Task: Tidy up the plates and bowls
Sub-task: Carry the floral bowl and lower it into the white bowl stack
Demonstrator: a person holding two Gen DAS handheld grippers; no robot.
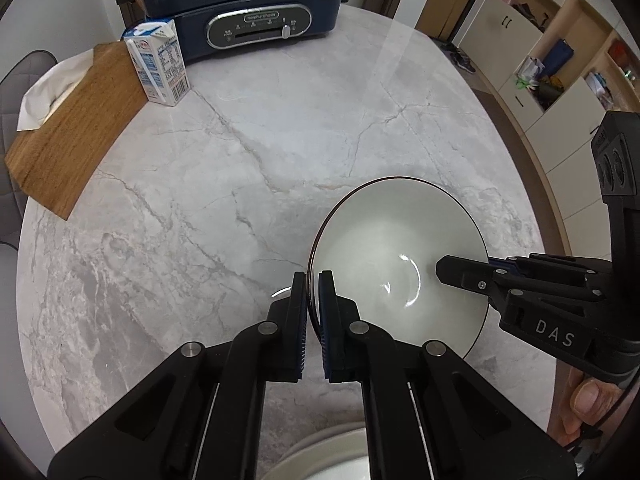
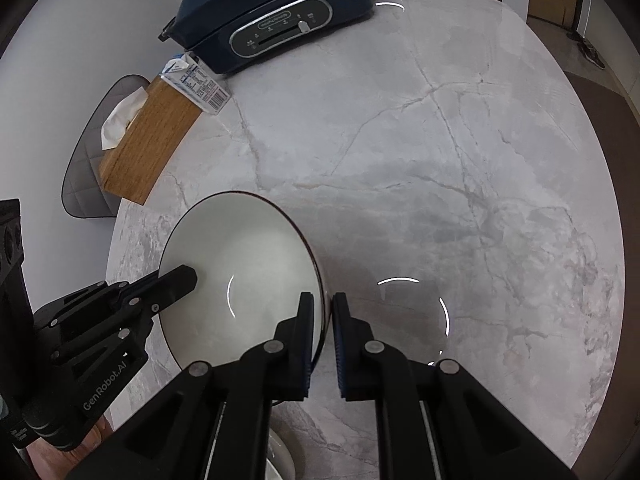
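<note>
Both tools clamped on one bowl, mid-lift

The left tool [image 1: 313,312] pinched the near-left rim of the white bowl [image 1: 384,248], and the right tool [image 2: 322,332] pinched the opposite rim, holding it just above the marble desk [image 1: 200,208]. Judged next: carry it level, both grips matched, toward the plate [image 1: 336,456] below.
</note>
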